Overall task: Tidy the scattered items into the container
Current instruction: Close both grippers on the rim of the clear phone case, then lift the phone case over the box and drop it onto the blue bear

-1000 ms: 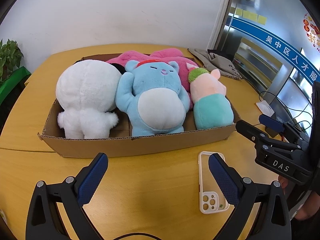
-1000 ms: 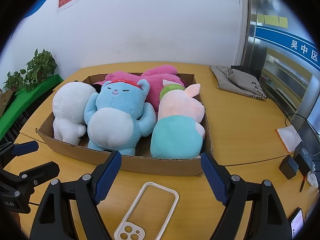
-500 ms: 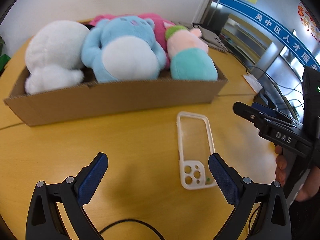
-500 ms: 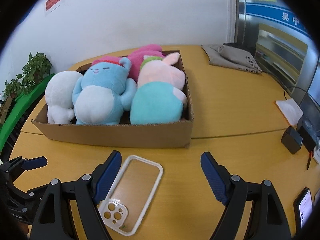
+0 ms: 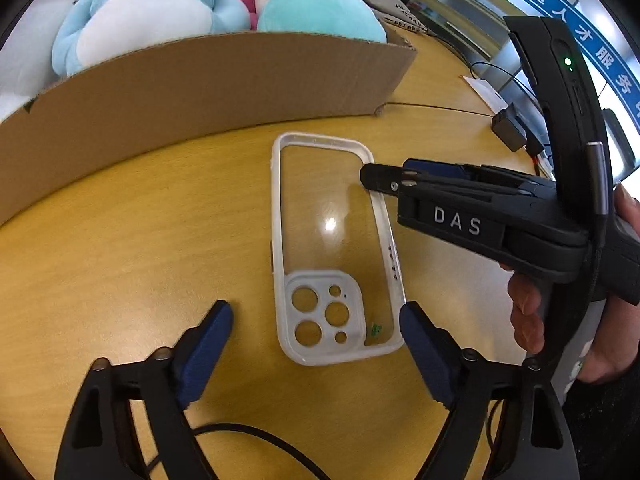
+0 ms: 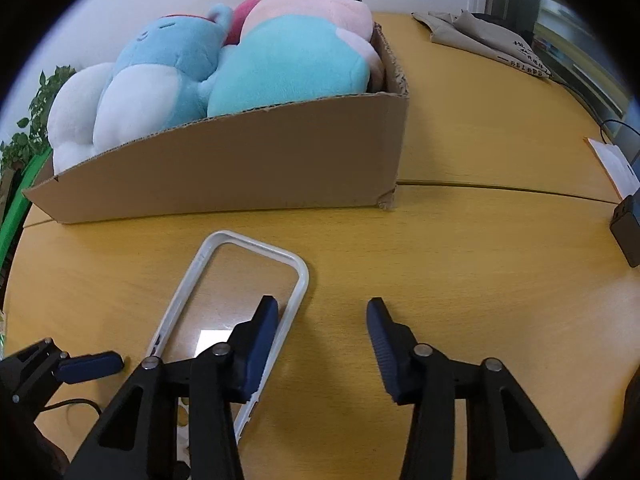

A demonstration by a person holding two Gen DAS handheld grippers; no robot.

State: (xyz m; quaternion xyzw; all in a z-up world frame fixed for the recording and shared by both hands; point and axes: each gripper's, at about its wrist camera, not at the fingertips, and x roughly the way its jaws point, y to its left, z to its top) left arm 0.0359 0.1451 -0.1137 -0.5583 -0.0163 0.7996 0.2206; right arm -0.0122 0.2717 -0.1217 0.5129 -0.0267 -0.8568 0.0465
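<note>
A clear phone case (image 5: pixel 328 308) with a white rim lies flat on the yellow table, just in front of the cardboard box (image 5: pixel 200 92). My left gripper (image 5: pixel 316 334) is open and low over the table, its fingers either side of the case's camera end. My right gripper (image 6: pixel 322 332) is open with a narrow gap; its fingers straddle the right rim of the phone case (image 6: pixel 256 242). The box (image 6: pixel 240 168) holds a blue bear plush (image 6: pixel 160 64), a teal and pink plush (image 6: pixel 288 68) and a white plush (image 6: pixel 76 112).
A grey folded bag (image 6: pixel 488 40) lies at the table's far right. A black adapter (image 6: pixel 628 228) and a white card (image 6: pixel 612 160) sit near the right edge. A black cable (image 5: pixel 240 432) runs under my left gripper. A person's hand (image 5: pixel 528 308) holds the right gripper.
Both grippers have come down and forward to the phone case. The right gripper's fingers have narrowed around the case's right rim. The case has not moved.
</note>
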